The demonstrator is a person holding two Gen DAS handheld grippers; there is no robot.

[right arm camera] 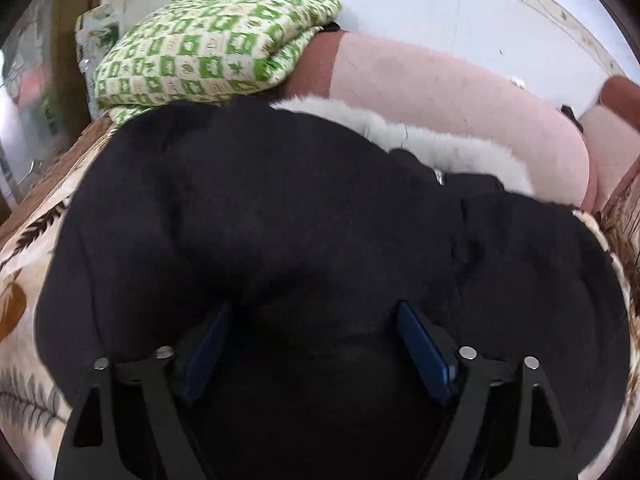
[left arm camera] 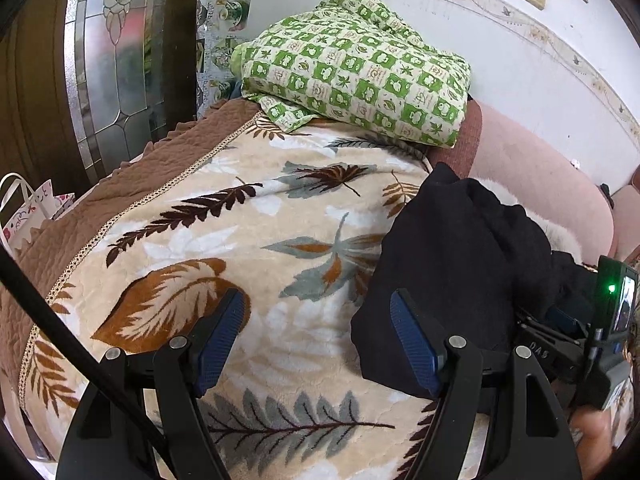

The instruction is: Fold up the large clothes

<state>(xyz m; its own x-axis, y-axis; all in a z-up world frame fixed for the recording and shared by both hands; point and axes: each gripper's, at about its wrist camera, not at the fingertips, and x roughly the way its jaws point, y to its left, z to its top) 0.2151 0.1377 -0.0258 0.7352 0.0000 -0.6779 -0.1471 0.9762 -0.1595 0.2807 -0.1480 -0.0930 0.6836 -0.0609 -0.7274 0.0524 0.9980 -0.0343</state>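
Right wrist view is nearly filled by the black coat (right arm camera: 280, 220), a bulky dark garment with a pale fur trim (right arm camera: 404, 136) along its far side, lying heaped on the leaf-patterned blanket (right arm camera: 24, 280) that covers the sofa seat, toward the seat's right part and up against the pink backrest (right arm camera: 460, 92). The right gripper (right arm camera: 316, 344) hangs just over the cloth with its fingers (right arm camera: 424, 352) spread wide; nothing is pinched between them, though the fabric lies right beneath. From the left wrist view the coat's near-left edge (left arm camera: 384, 320) drapes down beside the left gripper (left arm camera: 316, 332), whose fingers (left arm camera: 218, 336) are also released, over bare blanket with the coat just beside the right-hand one. The coat looks thick, soft and fairly heavy; it will likely sag and bunch rather than hold a crease, and the fur would slip, so a hem or a seam edge seems the better hold, with each gripper taking a corner. At the far-left end of the seat sits a folded green checked quilt (left arm camera: 360, 68), well apart from the grippers, with a glass-panelled door (left arm camera: 116, 60) beyond.
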